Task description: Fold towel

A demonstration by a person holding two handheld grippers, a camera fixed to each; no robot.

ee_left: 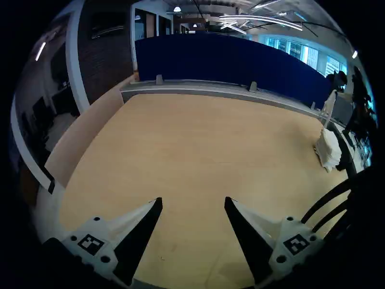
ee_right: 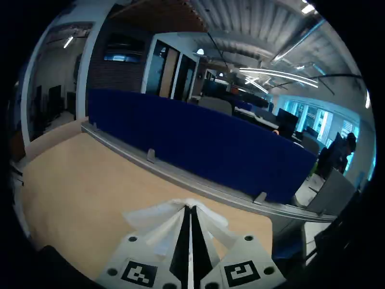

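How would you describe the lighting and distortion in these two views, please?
Left gripper view: the fisheye bows the blue partition and table edge; the table is evenly lit and sharp. Right gripper view: ceiling lights and windows glare, the room behind is dim, and the towel in the right gripper looks sharp.

light tan wood table [ee_left: 192, 144]; dark blue partition [ee_left: 231, 62], grey rail, at table's far edge; plain white towel [ee_right: 149, 214] above table; left gripper [ee_left: 192, 198], right gripper [ee_right: 189, 208]: black fingers [ee_left: 139, 231], white bodies, black-white square markers [ee_left: 91, 243].
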